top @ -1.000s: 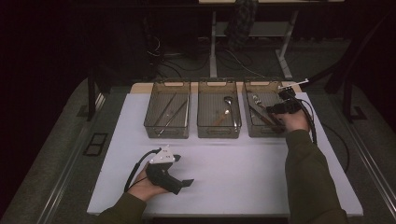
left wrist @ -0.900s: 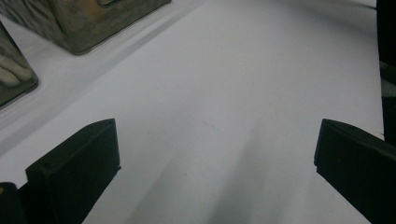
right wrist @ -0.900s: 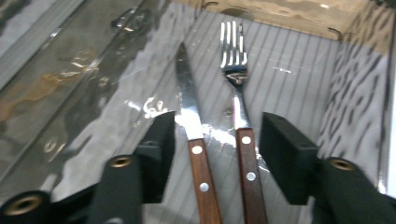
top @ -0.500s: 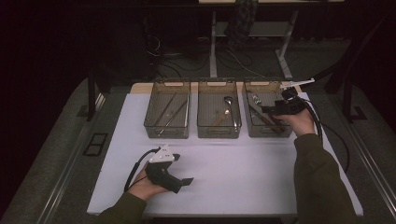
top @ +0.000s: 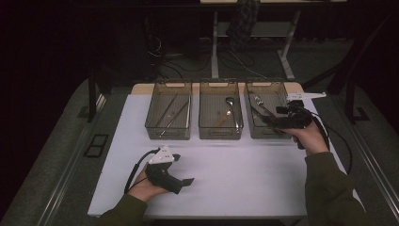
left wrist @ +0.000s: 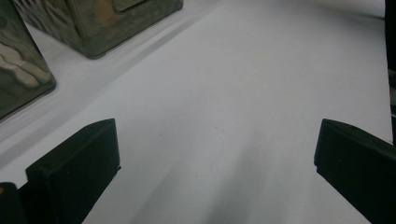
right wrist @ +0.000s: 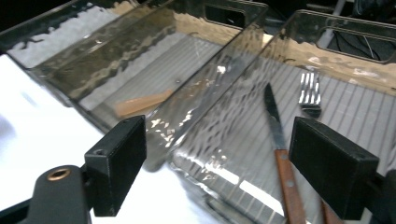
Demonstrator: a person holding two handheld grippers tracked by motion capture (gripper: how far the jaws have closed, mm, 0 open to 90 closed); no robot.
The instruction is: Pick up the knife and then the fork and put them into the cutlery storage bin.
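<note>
My right gripper (top: 268, 118) hangs over the near part of the right bin (top: 282, 133), its jaws spread wide with nothing between them. In the right gripper view the gripper (right wrist: 238, 172) looks down into that bin (right wrist: 327, 60), and I see a knife (right wrist: 281, 158) with a wooden handle lying on the ribbed floor. Its long axis runs from the near end of the bin toward the far end, handle toward me and blade tip pointing away. Just beyond the blade tip and slightly to one side lies a fork (right wrist: 310, 95), its tines pointing at the far wall. The right hand (top: 310, 137) grips the tool from behind.

The middle bin (top: 220, 134) stands just beside the right one, their walls nearly touching. It holds a spoon (top: 227, 109), bowl toward the far end and handle angled toward the near edge. In the right gripper view I make out a wooden piece (right wrist: 142, 102) on the middle bin's (right wrist: 135, 60) floor. The left bin (top: 168, 134) holds long thin sticks (top: 172, 116) lying diagonally.

My left gripper (top: 189, 181) rests low on the white table (top: 244, 179), well apart from the bins, held by the left hand (top: 146, 186). Its jaws stand wide apart over bare tabletop (left wrist: 243, 93) in the left gripper view, where the gripper (left wrist: 215, 158) is empty.
</note>
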